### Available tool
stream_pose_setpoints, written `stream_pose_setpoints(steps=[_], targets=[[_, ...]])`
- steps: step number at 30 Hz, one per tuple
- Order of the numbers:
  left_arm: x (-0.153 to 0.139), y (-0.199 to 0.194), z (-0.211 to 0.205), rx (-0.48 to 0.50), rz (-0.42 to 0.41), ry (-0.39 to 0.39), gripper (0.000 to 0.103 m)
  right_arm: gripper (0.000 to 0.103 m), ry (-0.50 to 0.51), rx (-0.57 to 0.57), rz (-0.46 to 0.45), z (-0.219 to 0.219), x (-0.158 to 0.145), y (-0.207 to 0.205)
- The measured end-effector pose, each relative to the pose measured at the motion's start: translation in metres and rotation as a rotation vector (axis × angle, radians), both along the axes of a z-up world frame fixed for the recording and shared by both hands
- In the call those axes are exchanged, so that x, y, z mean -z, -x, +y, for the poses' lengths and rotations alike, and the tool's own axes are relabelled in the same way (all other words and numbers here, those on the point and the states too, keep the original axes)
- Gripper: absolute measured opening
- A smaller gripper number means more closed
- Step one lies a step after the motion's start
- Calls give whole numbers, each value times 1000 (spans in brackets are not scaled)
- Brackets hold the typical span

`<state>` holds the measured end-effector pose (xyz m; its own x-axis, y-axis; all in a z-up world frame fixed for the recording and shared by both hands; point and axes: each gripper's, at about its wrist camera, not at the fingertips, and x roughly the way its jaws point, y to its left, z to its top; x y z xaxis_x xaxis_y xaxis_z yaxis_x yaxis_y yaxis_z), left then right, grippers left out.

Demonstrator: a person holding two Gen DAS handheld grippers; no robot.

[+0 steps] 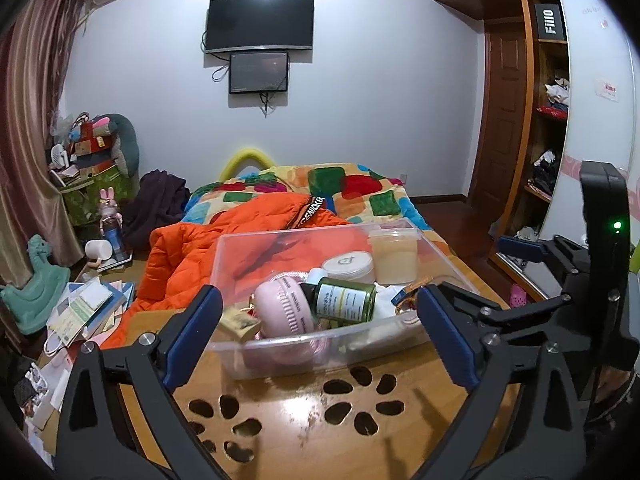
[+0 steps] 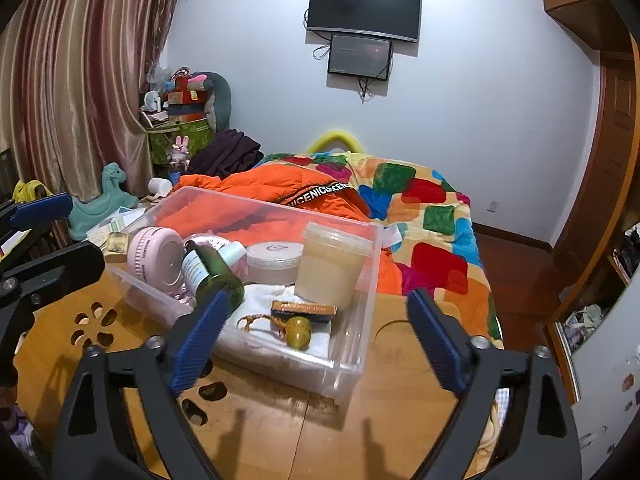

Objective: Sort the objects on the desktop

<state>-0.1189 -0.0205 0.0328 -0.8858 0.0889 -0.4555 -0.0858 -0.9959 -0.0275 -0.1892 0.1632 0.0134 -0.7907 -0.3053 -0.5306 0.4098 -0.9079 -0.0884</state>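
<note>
A clear plastic bin [image 1: 320, 344] [image 2: 352, 352] stands on the wooden table [image 1: 304, 428] [image 2: 280, 432]. It holds a pink round case [image 1: 280, 308] [image 2: 158, 260], a green bottle [image 1: 346, 298] [image 2: 212, 276], a flat white jar [image 1: 348, 266] [image 2: 274, 260], a tall beige tub [image 1: 394, 254] [image 2: 332, 264], an orange box [image 2: 304, 310] and a green egg-shaped piece [image 2: 299, 332] on white cloth. My left gripper [image 1: 320, 336] is open and empty in front of the bin. My right gripper [image 2: 316, 336] is open and empty at the bin's near right corner.
A bed with an orange jacket [image 1: 208, 248] [image 2: 280, 188] and a colourful blanket [image 1: 360, 188] [image 2: 432, 220] lies behind the table. Papers and books [image 1: 88, 308] clutter the left. A wardrobe [image 1: 532, 120] stands at the right. The right gripper also shows in the left wrist view [image 1: 560, 256].
</note>
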Motion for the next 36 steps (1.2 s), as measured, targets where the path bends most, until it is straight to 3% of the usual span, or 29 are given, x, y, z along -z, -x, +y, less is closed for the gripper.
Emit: stream_pose_setpoints(steps=[14,22,36], targets=[[9,-37,-13,-78,0,-14,101,103,36,23,30,9,-8,-52],[22,-47,-7,-60,-24,-19,101,103,94,30,26,20,-10,-79],[30,-58,1,-50,-28,-43,101,103,102,64,10,31,-3,-88]])
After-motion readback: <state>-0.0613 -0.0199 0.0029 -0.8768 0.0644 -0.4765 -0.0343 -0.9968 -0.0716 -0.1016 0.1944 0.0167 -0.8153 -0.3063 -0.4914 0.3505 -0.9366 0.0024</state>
